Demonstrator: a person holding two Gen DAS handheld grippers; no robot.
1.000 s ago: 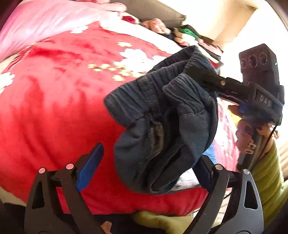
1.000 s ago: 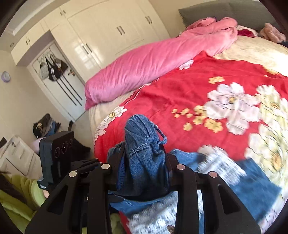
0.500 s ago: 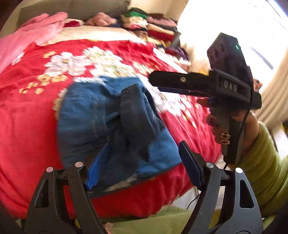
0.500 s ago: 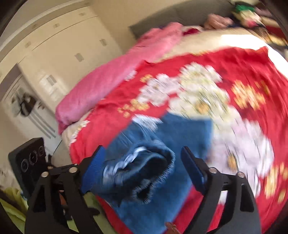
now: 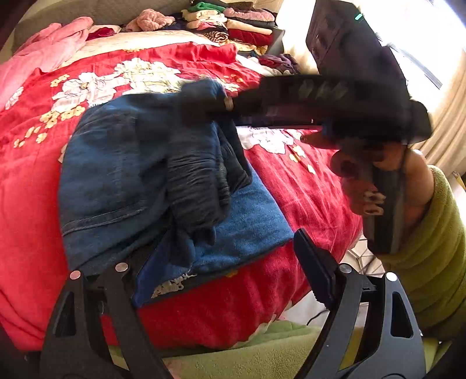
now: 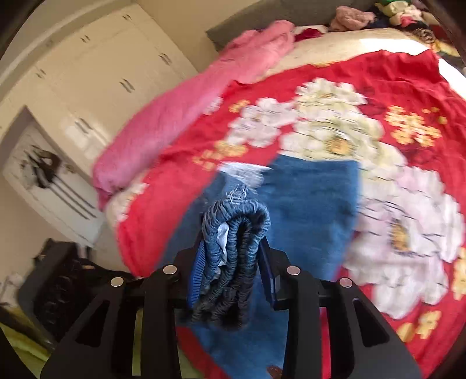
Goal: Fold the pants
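Observation:
Blue denim pants [image 5: 116, 175] lie in a heap on the red floral bed cover [image 5: 38, 180] near the bed's front edge. My left gripper [image 5: 230, 271] is open just in front of the heap, its left finger touching the denim edge. My right gripper [image 6: 233, 262] is shut on a bunched fold of the pants' elastic waistband [image 6: 233, 233], held above the rest of the pants [image 6: 308, 204]. In the left wrist view the right gripper [image 5: 204, 108] reaches in from the right, blurred, over the top of the heap.
A pink quilt [image 6: 180, 116] lies along the far left of the bed. Stacked folded clothes [image 5: 238, 23] sit at the bed's far end. White wardrobe doors [image 6: 96, 81] stand behind. My green sleeve [image 5: 431, 247] is at the right.
The right gripper opened half a second ago and has now shut on the waistband. The left gripper stays open and has come closer to the heap.

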